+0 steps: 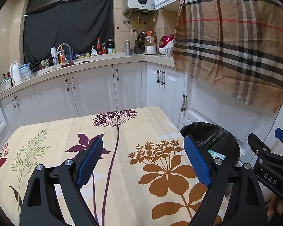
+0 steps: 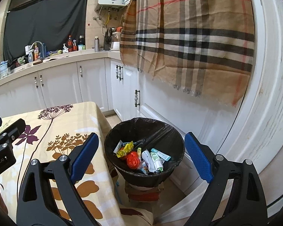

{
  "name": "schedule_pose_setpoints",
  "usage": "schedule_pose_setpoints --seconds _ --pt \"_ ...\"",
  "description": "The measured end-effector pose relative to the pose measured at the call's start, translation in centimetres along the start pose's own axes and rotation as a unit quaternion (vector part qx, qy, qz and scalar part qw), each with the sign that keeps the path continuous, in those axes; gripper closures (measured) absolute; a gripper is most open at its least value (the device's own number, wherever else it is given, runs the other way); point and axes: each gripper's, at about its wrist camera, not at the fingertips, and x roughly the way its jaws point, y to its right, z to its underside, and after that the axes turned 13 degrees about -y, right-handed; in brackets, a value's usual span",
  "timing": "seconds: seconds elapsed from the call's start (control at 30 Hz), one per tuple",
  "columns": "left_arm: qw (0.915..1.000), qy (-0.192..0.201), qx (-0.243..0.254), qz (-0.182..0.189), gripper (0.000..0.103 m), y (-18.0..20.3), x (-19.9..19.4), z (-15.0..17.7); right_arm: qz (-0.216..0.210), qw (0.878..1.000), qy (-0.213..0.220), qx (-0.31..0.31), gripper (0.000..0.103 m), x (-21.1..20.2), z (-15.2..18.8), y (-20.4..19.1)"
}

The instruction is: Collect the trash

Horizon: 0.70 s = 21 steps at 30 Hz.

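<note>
Beneath my left claw (image 1: pixel 143 162) the flowered tablecloth (image 1: pixel 122 179) lies bare, so both claws gape released with nothing between them, my right claw (image 2: pixel 141 156) framing the black-lined bin (image 2: pixel 179 145) just ahead, where the wrappers (image 2: pixel 141 156) sit collected.

Trash bin (image 2: pixel 144 171): round, upright, lined with a black plastic bag (image 2: pixel 156 130) folded over the rim. Stands on the floor just beside the table's corner, raised on a low stack of flat boxes (image 2: pixel 144 193).

Trash inside: crumpled wrappers heaped at the bottom, among them a yellow wrapper (image 2: pixel 124 149), an orange-red wrapper (image 2: pixel 133 160), a white packet with green print (image 2: pixel 154 158) and a pale blue-and-white packet (image 2: pixel 163 155). Left wrist view: only part of the bin (image 1: pixel 222 141) visible.
</note>
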Motion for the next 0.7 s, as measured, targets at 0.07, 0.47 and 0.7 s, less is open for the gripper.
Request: schedule_pose_setpoints --seconds 0.07,0.47,0.7 --pt "1.0000 0.001 -0.002 0.000 0.018 -0.20 -0.17 0.02 -0.001 1.000 0.003 -0.001 0.013 -0.26 -0.04 -0.19" --pt "1.0000 0.002 -0.006 0.000 0.018 -0.76 -0.49 0.21 -0.002 1.000 0.008 -0.008 0.013 -0.77 -0.07 -0.74" --pt "1.0000 0.000 -0.007 0.001 0.018 -1.05 -0.61 0.26 -0.002 1.000 0.005 -0.008 0.013 -0.72 -0.04 -0.88"
